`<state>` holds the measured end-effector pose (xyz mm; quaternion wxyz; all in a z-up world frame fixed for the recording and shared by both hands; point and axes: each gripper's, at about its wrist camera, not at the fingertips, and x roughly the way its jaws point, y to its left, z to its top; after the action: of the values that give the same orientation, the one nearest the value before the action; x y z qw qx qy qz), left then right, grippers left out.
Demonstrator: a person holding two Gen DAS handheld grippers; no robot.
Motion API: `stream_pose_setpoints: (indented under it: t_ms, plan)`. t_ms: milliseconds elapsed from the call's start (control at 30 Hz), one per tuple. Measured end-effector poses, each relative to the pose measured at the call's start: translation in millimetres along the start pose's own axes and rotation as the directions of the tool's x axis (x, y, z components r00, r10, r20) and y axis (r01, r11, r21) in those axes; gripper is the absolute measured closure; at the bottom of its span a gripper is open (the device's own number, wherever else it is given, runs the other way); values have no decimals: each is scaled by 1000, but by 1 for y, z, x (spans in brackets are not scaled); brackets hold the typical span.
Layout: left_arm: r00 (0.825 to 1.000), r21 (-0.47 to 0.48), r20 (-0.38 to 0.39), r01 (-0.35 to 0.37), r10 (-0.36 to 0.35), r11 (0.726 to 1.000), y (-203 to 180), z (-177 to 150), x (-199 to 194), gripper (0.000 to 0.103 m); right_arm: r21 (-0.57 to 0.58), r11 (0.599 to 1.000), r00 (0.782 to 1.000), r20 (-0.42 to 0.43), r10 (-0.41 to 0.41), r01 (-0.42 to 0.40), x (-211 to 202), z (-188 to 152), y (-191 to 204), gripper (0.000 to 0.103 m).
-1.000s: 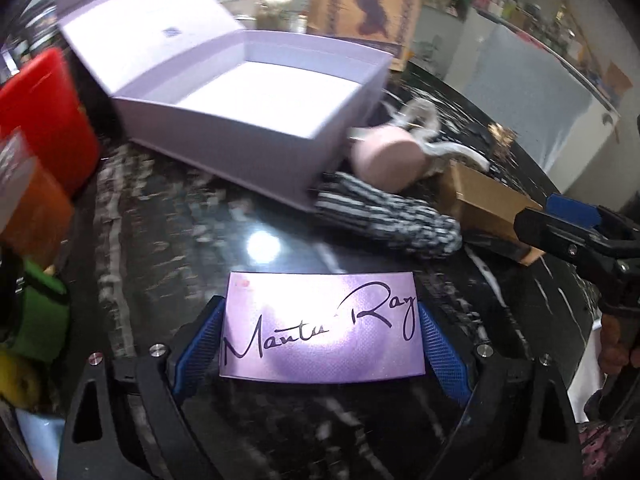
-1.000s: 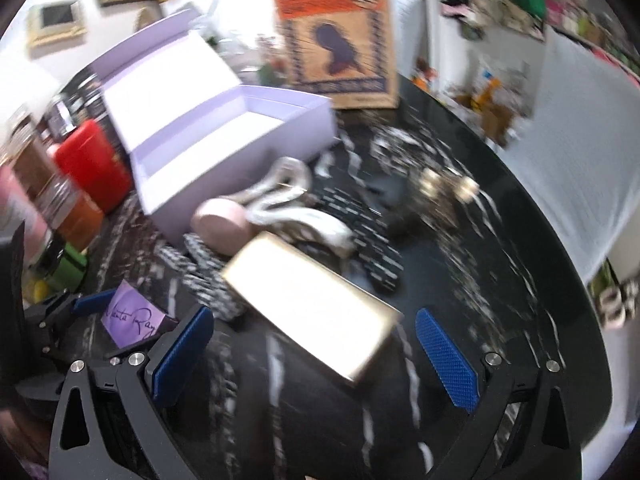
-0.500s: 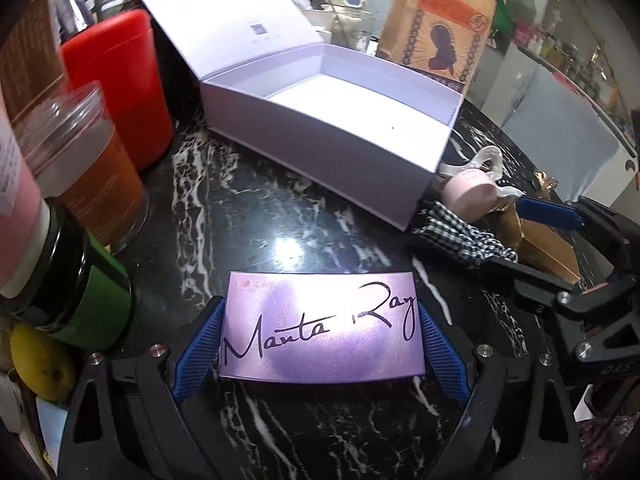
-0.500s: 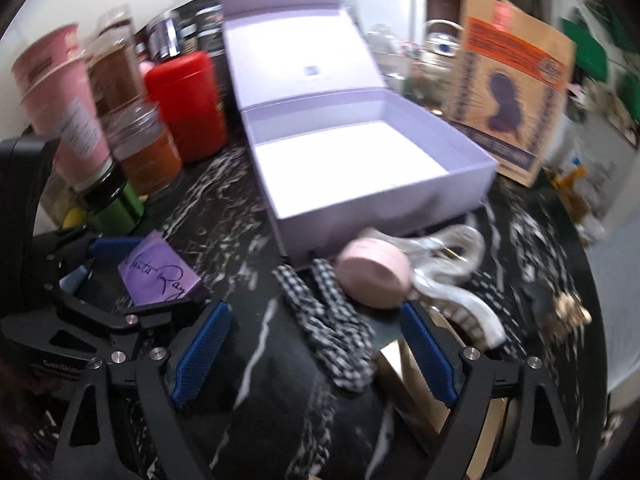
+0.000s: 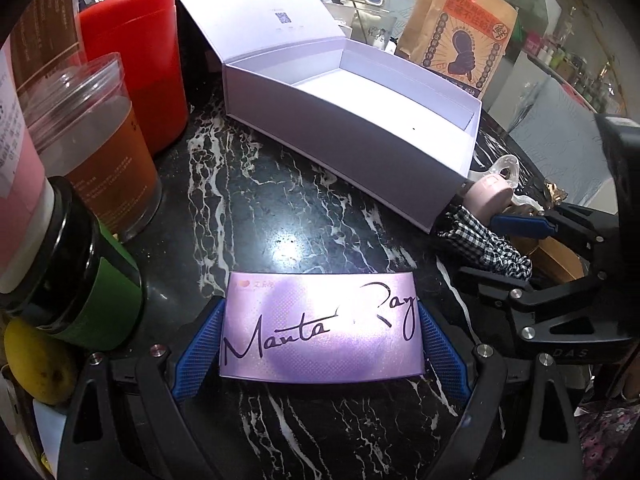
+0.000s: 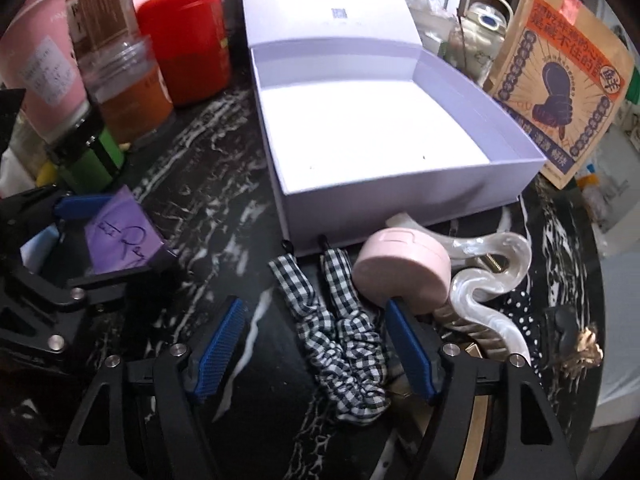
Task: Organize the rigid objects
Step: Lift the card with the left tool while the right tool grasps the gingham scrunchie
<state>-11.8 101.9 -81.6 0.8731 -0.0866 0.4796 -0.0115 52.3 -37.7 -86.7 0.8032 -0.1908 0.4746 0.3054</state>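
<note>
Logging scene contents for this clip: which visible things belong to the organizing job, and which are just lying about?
Job:
purple card clamped in left gripper
open lavender box
pink round case
pearly hair claw
open right gripper

Lying about:
red canister
orange jar
green jar
paper bag
gingham scrunchie

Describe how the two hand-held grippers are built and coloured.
Both look alike: the left hand-held gripper and right hand-held gripper have matte black angular frames with cut-out openings and silver screw heads. Each finger carries a blue pad with a fine ribbed texture. The right one's frame bears white lettering, "DAS". No cables show.
</note>
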Motion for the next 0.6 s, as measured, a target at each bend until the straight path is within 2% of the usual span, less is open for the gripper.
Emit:
stream_pose_setpoints:
  t_ms: [233,267,300,433,500,533,600]
  plan:
    - [1000,-9,-5,10,-10,1000,2,0,2,10,-5,1000,1000,-16,-14,13,7,2,-1,30]
    - [1000,-10,-4,7,-8,1000,2,0,1,10,-9,1000,1000,-14,-7,7,7,3,0,33]
    - [1000,-11,-2,7,-7,1000,2,0,1,10,-9,1000,1000,-19,8,-8,8,3,2,42]
    - [1000,-11,2,5,-5,1000,2,-2,-1,10,13,1000,1000,-10,10,-10,10,3,2,49]
    - [1000,-12,3,6,-6,1000,1,-2,-2,10,35,999,1000,5,-5,5,9,4,-1,67]
    - [1000,-11,4,6,-5,1000,1,-3,-2,10,46,999,1000,6,0,0,9,4,-3,67]
    - [1000,-6,10,4,-4,1000,-1,-3,-5,10,37,999,1000,5,5,-5,8,4,-2,77]
